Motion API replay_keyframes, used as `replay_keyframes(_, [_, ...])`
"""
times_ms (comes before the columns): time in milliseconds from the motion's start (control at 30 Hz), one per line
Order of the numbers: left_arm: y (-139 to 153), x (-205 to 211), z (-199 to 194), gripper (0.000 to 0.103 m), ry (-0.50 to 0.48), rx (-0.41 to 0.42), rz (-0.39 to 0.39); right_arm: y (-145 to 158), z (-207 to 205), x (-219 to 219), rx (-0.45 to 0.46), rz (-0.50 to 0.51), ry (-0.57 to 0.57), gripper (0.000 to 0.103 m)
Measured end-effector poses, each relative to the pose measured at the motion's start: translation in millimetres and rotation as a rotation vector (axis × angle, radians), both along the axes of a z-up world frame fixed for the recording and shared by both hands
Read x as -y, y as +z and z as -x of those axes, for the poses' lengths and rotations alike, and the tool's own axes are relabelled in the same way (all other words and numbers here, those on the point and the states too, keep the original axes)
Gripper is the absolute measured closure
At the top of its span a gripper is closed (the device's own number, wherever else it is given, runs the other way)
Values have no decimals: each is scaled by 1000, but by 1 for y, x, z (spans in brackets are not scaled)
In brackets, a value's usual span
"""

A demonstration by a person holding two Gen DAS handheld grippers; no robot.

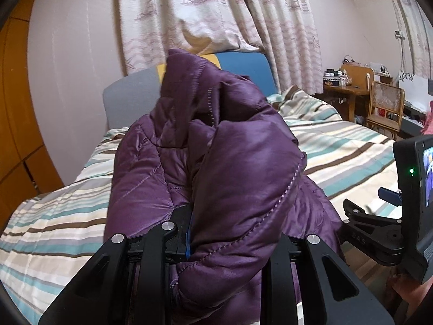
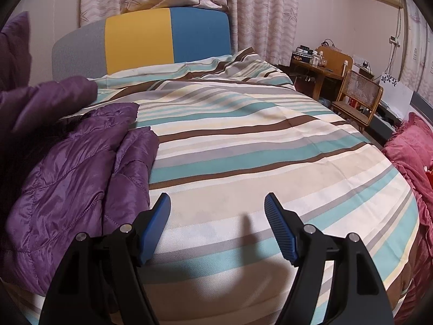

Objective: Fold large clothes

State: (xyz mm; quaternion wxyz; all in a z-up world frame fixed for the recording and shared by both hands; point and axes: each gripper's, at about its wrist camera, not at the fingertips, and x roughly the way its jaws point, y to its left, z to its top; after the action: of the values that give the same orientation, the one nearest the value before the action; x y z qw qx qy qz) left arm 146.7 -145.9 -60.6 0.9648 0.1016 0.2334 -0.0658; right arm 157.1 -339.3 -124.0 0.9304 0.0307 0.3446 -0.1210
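Observation:
A purple quilted jacket point(image 1: 230, 168) fills the middle of the left wrist view, bunched and lifted above the striped bed point(image 1: 346, 146). My left gripper point(image 1: 230, 246) is shut on a thick fold of it; the padding hides its right finger. In the right wrist view the rest of the jacket point(image 2: 67, 178) lies on the left part of the bed point(image 2: 243, 140). My right gripper point(image 2: 217, 216) stands open over bare bedspread just right of the jacket's edge, with nothing between its blue pads point(image 2: 278, 227).
A grey, yellow and blue headboard point(image 2: 140, 40) and curtains point(image 2: 257, 13) stand at the far end. A wooden desk point(image 2: 322, 67) and cane chair point(image 2: 357, 94) are at the right. A pink ruffled cloth point(image 2: 408, 151) lies at the bed's right edge. The right gripper's body point(image 1: 411, 211) is at the left view's right edge.

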Motion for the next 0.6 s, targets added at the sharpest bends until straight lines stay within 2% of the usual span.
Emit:
replay_keyframes(233, [-13, 20, -6, 81, -54, -36, -28, -1, 1, 4, 1, -27, -17, 31])
replay_keyframes(500, [-25, 37, -9, 81, -91, -80, -23, -2, 3, 7, 6, -48, -41, 31])
replay_keyframes(567, [-31, 42, -9, 80, -100, -85, -47, -3, 4, 8, 6, -57, -52, 31])
replay_keyframes(600, [-34, 44, -8, 76, -108, -86, -62, -3, 4, 9, 6, -62, -56, 31])
